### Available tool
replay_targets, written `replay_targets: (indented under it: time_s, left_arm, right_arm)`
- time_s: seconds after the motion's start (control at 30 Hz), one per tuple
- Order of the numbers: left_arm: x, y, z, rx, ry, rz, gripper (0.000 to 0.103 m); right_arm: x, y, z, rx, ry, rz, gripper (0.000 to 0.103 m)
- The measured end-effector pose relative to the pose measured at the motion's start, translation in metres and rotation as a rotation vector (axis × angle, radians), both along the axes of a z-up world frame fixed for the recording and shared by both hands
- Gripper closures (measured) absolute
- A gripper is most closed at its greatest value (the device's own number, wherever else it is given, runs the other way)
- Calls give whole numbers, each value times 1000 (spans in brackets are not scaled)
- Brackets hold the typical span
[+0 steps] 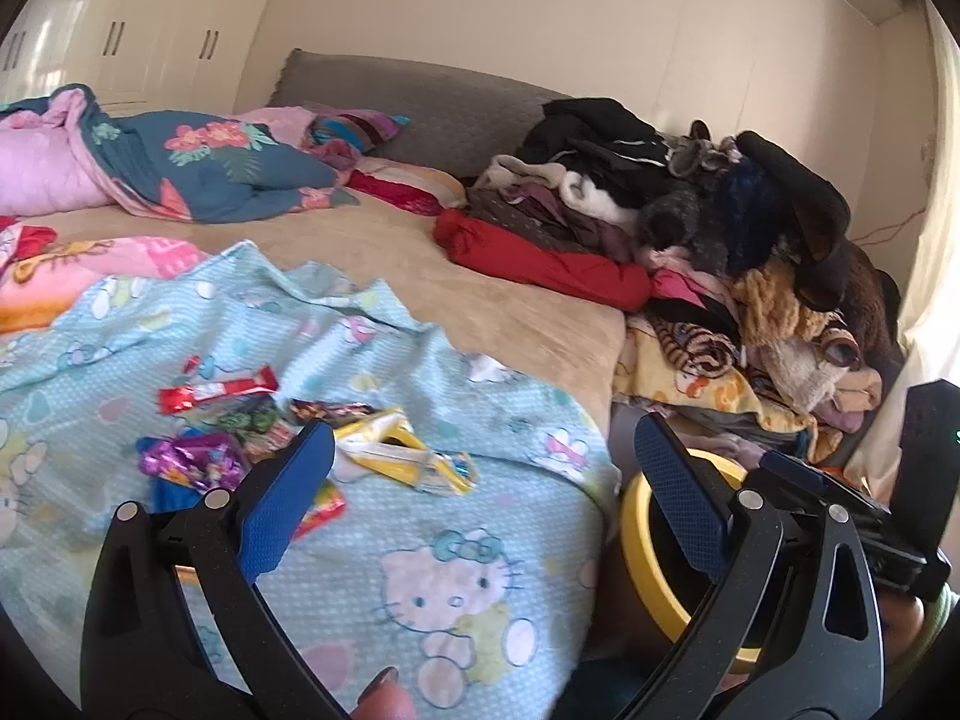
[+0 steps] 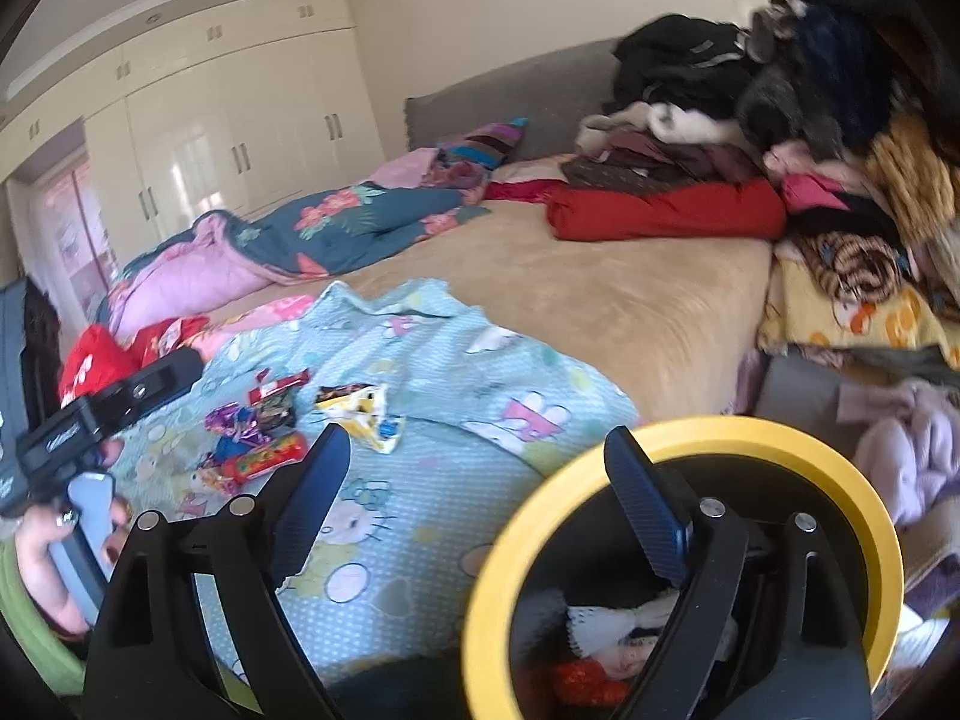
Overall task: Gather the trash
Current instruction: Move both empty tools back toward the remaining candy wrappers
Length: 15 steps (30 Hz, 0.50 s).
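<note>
Only the right wrist view looks into the yellow-rimmed bin, at five o'clock: trash inside. Wrappers lie on the blanket at nine o'clock. Both the left gripper and the right gripper gape wide, empty.

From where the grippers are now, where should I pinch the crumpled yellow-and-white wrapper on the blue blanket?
Probably take the yellow-and-white wrapper by its raised, puckered middle fold, coming from above on its near side. It lies loose and apart from the other wrappers, and the flat edges hug the blanket. The open left gripper looks nearest.
</note>
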<state>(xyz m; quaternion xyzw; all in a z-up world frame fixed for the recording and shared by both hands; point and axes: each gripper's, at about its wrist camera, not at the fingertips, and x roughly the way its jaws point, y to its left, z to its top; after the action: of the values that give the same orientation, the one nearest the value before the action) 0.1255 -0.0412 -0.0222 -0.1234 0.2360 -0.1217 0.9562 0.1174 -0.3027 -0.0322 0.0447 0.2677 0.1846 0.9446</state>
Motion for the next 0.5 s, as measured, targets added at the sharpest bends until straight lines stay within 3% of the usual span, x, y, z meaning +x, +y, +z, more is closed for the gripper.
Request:
replay_targets:
  time_s: [0.5]
  left_arm:
    - [10, 55, -10, -28, 22, 126, 11]
  right_arm:
    - [12, 61, -9, -32, 39, 69, 18]
